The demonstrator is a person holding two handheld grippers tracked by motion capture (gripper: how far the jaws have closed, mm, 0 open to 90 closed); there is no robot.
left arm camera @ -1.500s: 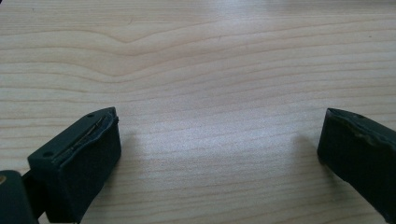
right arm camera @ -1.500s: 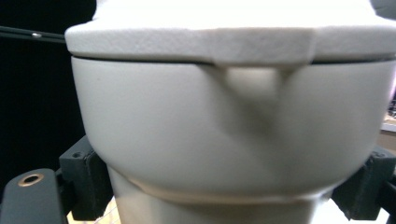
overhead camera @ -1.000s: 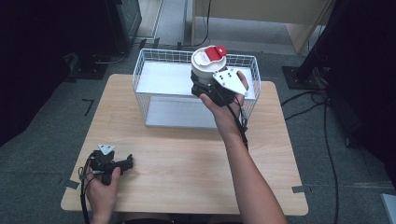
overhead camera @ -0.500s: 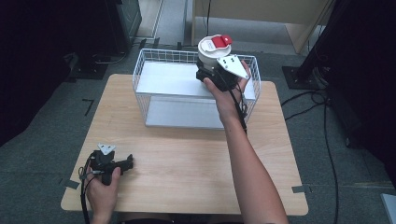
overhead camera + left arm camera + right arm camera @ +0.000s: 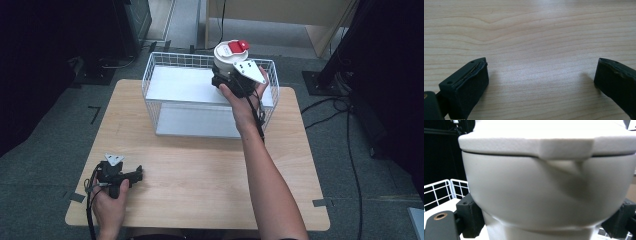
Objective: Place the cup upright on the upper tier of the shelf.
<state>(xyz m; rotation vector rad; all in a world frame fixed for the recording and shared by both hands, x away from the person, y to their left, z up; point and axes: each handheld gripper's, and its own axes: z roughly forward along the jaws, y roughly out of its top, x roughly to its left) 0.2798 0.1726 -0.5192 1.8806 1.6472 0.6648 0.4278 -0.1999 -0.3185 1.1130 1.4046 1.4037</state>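
Wooden table (image 5: 200, 185) seen from above, forearms entering from the bottom edge. At the near left corner, left gripper (image 5: 135, 174) resting on the tabletop in a hand, jaws spread wide with nothing between them, only bare wood grain in the left gripper view (image 5: 541, 75). Farther back, at the table's far edge, white wire basket (image 5: 155, 80) with a pale flat floor. To the right, above the basket's far right part, right gripper (image 5: 220, 82) raised in the other hand, grey three-cornered plate on top. Clamped between its jaws, white jug (image 5: 227, 57) held upright, lid closed, red tab on the lid. Held clear of the basket floor, over the far right corner. In the right gripper view, jug body (image 5: 544, 195) very close, rounded and off-white, lid rim overhanging above, a black pad pressed against each side low on the body, basket wire (image 5: 439, 187) behind at left.
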